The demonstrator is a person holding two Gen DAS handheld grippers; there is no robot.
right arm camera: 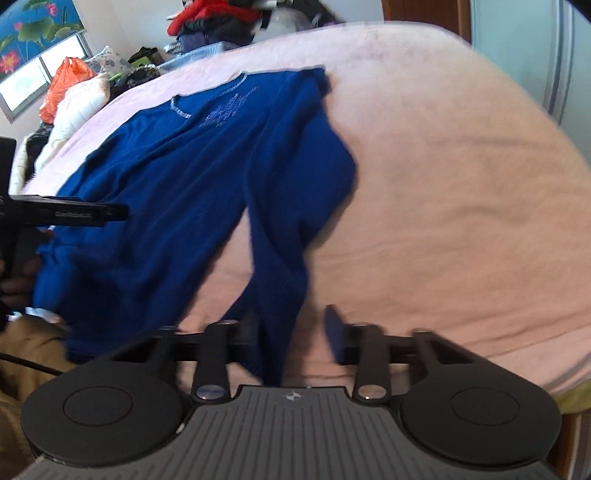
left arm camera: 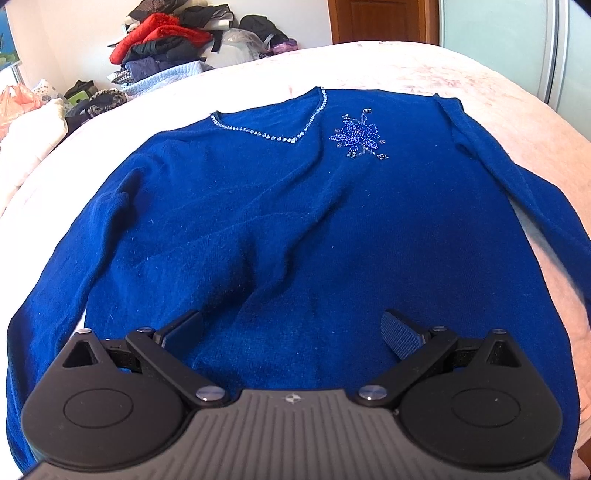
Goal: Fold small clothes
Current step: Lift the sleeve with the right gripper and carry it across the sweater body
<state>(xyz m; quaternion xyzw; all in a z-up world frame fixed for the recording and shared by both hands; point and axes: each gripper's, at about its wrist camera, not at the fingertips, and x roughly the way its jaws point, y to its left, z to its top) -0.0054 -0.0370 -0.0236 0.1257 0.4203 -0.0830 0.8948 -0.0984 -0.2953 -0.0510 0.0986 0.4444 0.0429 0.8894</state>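
A royal blue long-sleeved sweater [left arm camera: 258, 221] with a beaded V-neck and a beaded flower lies face up on the bed, both sleeves spread out. My left gripper [left arm camera: 291, 328] is open and empty, hovering over the sweater's hem. In the right wrist view the sweater [right arm camera: 166, 177] lies to the left, and its right sleeve [right arm camera: 284, 258] runs down between my right gripper's fingers. My right gripper [right arm camera: 291, 328] is open around the sleeve's cuff end. The view is blurred. The left gripper [right arm camera: 66, 214] shows at the left edge.
The bed has a pale pink cover [left arm camera: 406, 70], also in the right wrist view [right arm camera: 461, 184]. A pile of clothes [left arm camera: 166, 48] sits beyond the far edge. An orange bag [right arm camera: 62, 88] and white pillows lie at the left. A wooden door [left arm camera: 380, 20] stands behind.
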